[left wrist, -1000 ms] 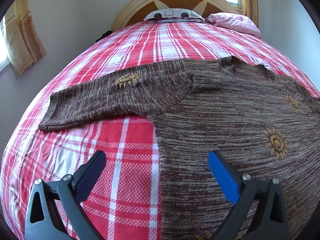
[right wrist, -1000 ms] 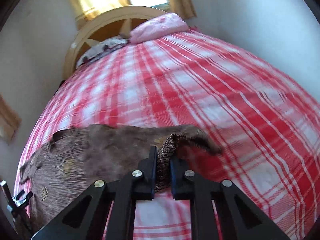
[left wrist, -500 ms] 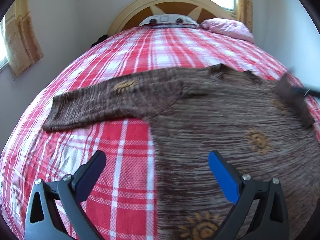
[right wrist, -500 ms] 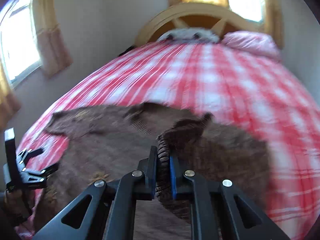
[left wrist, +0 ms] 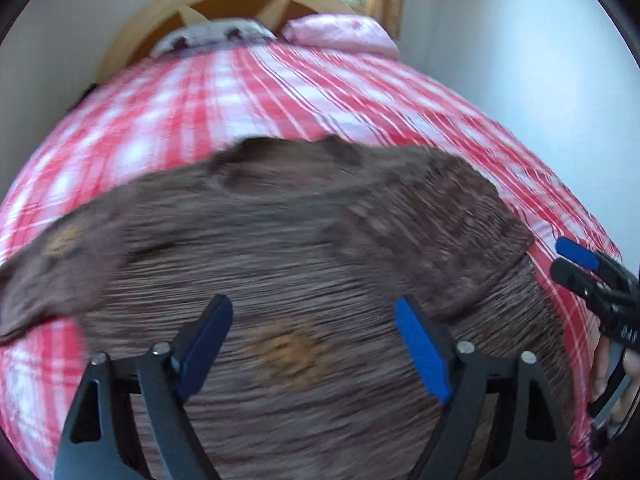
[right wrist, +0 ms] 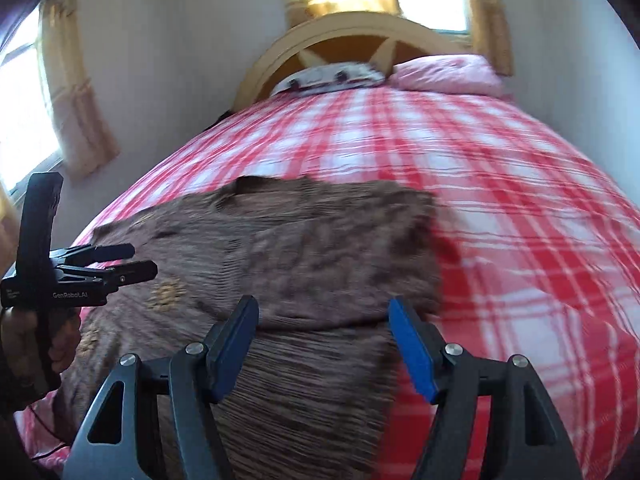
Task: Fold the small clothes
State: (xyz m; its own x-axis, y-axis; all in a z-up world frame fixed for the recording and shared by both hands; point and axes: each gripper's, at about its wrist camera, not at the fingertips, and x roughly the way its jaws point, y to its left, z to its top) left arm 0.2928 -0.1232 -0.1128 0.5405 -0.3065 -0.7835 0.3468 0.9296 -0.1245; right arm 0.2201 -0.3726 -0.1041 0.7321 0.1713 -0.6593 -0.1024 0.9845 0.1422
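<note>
A home bedroom: plaid-covered bed point(right wrist: 500, 184), wooden headboard point(right wrist: 360, 36), pink pillow point(right wrist: 448, 74), curtained window point(right wrist: 72, 92).

One brown sweater point(left wrist: 304, 248) is seen on one red-and-white checked bedspread point(right wrist: 520, 208). Two grippers are counted, a left gripper point(left wrist: 314, 344) and a right gripper point(right wrist: 324, 342), each with two fingers. Two pillows are made out at the one headboard point(right wrist: 360, 28): a pink pillow point(right wrist: 444, 74) and a patterned pillow point(right wrist: 328, 76). Perhaps three sun motifs are counted through the blur.
</note>
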